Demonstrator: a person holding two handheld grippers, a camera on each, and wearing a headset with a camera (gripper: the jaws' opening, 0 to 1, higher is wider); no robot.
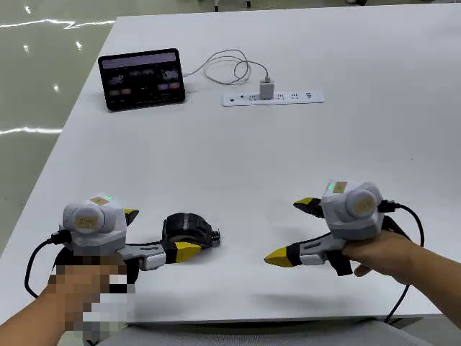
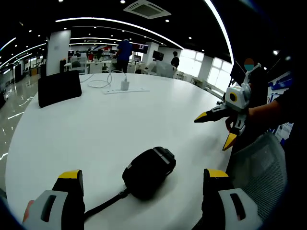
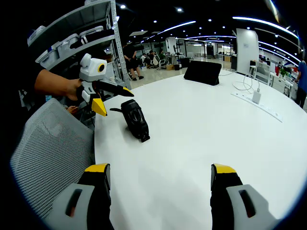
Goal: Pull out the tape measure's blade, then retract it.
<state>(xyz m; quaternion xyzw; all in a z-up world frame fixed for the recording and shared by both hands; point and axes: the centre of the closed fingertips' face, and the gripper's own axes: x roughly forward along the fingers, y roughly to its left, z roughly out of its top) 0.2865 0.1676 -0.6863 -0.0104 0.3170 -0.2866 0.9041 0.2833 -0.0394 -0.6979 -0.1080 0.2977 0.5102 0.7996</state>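
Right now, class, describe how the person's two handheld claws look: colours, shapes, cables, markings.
Both the left claw and right claw have rounded pale-grey housings, black jaws with yellow tips, a small green light and a tan label on top, and a black cable trailing from the rear.

Head view looks down on the white table (image 1: 288, 158) from its near edge. Left gripper view sits low, close behind the tape measure (image 2: 148, 171), facing the right gripper (image 2: 211, 134). Right gripper view faces back, farther off; both share the tape measure and tablet (image 2: 59, 87).
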